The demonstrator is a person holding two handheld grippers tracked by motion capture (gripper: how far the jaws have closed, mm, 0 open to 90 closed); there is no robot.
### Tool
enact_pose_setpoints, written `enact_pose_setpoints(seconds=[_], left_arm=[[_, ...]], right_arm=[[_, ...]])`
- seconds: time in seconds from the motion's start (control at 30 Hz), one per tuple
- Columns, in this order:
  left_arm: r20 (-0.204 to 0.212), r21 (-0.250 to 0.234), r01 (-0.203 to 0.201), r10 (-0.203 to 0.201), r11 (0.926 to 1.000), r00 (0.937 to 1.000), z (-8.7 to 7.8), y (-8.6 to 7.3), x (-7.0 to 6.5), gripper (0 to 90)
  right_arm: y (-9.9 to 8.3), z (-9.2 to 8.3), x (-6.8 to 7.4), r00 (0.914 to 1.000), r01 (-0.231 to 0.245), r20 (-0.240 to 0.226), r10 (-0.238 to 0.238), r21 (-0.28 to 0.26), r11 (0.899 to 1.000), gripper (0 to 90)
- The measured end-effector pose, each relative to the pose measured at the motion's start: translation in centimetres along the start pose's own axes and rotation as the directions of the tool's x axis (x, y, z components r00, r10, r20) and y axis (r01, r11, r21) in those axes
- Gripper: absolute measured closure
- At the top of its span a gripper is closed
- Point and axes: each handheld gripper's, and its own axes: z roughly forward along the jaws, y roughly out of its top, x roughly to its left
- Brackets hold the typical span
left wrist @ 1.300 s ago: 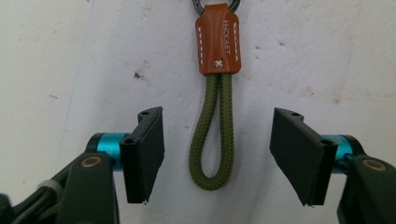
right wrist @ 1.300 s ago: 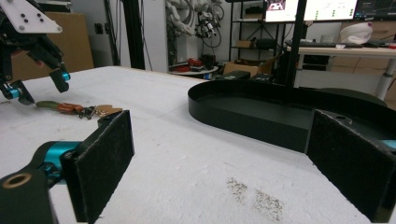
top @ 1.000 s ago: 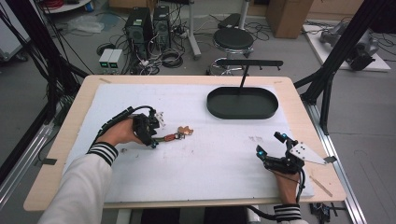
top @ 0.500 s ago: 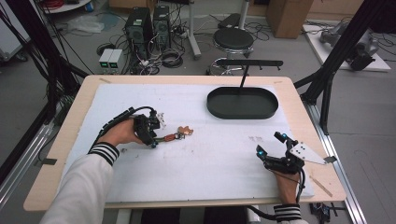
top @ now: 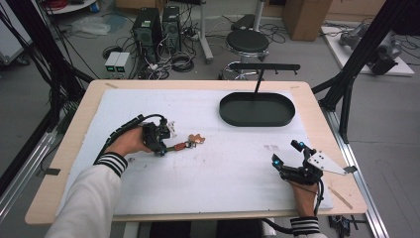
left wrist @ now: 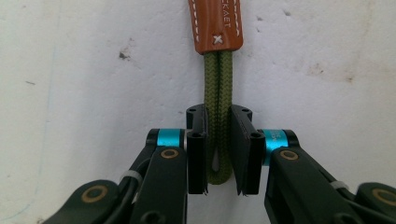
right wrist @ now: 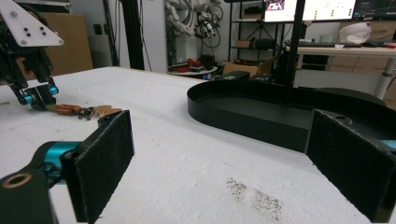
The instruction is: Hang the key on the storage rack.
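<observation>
On the left half of the counter (top: 237, 168) lies the keychain (left wrist: 218, 93); its olive cord loop is clamped in the left gripper (left wrist: 218, 154), whose jaws have just been closing, likely for a lift by the cord. Right gripper (right wrist: 219, 163) rests apart, jaws wide, near the black tray (top: 257, 110), a probable destination.

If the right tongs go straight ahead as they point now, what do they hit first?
Probably the black tray: its near wall lies ahead between the open right tongs, across bare table; depth is uncertain.

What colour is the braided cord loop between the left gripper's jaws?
Olive green. The braided cord loop, below a brown leather tab, shows best in the left gripper view.
</observation>
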Motion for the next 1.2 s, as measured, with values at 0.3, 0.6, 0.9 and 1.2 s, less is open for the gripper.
enact_pose_setpoints(seconds=[0.3,0.6,0.9,1.2], left_arm=[[-0.008,-0.102,0.037,-0.039,0.994,0.9992,-1.7,-0.4,0.0,77.4],[-0.045,-0.19,0.05,-0.06,0.9804,0.9972,-3.4,-0.5,0.1,77.8],[-0.054,-0.259,0.056,-0.072,0.9642,0.9959,-4.3,0.0,0.0,78.5],[-0.049,-0.351,0.028,-0.048,0.9361,0.9976,-6.7,1.5,-0.3,78.5]], right_arm=[[0.0,0.0,0.0,1.0,-0.005,0.001,0.005,0.002,1.0,7.0],[0.1,0.2,0.0,0.9999,0.008,-0.015,-0.008,0.021,1.0,6.9],[0.5,0.8,0.1,0.9988,0.026,-0.042,-0.024,0.057,0.998,6.9],[2.8,1.5,0.1,0.9904,0.042,-0.135,-0.03,0.089,0.995,7.0]])
